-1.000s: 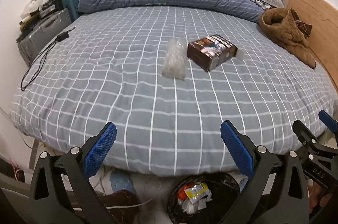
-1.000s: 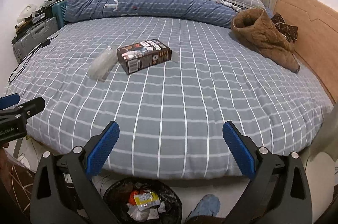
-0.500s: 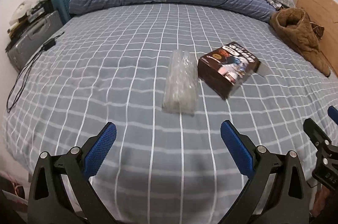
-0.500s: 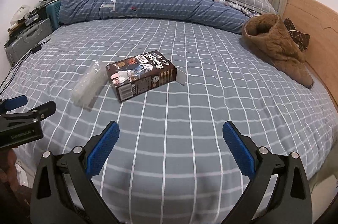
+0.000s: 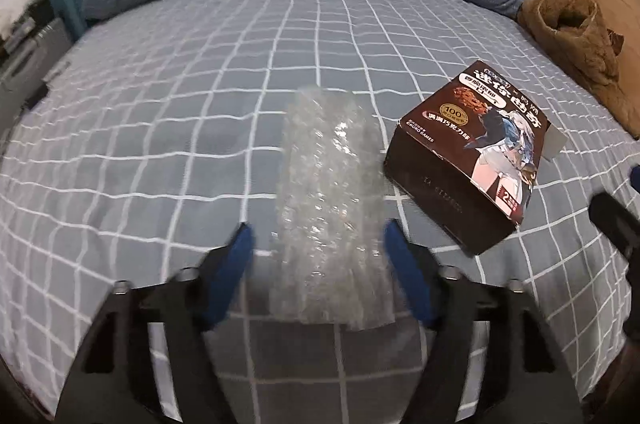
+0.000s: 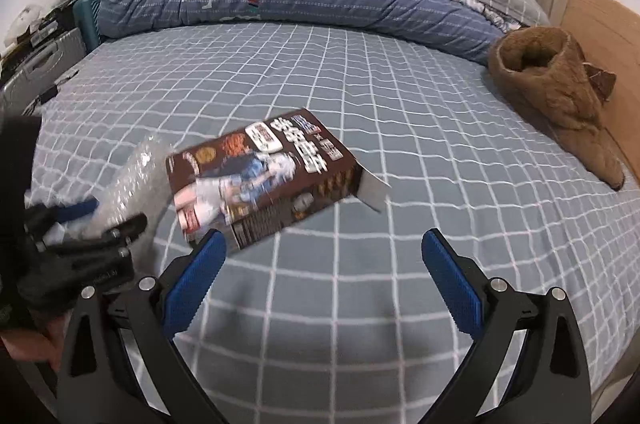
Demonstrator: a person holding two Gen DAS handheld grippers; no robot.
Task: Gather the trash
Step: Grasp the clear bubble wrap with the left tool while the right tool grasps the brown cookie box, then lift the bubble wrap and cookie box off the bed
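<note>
Bed inspected: we find wrap between the closing left claw, ungripped; box awaits the spread right claw (nothing collected).

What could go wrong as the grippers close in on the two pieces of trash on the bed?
The bubble wrap is soft, so the closing left gripper may just crush it or pinch the bedsheet. The open right gripper sits off the box centre and could push it away.
</note>
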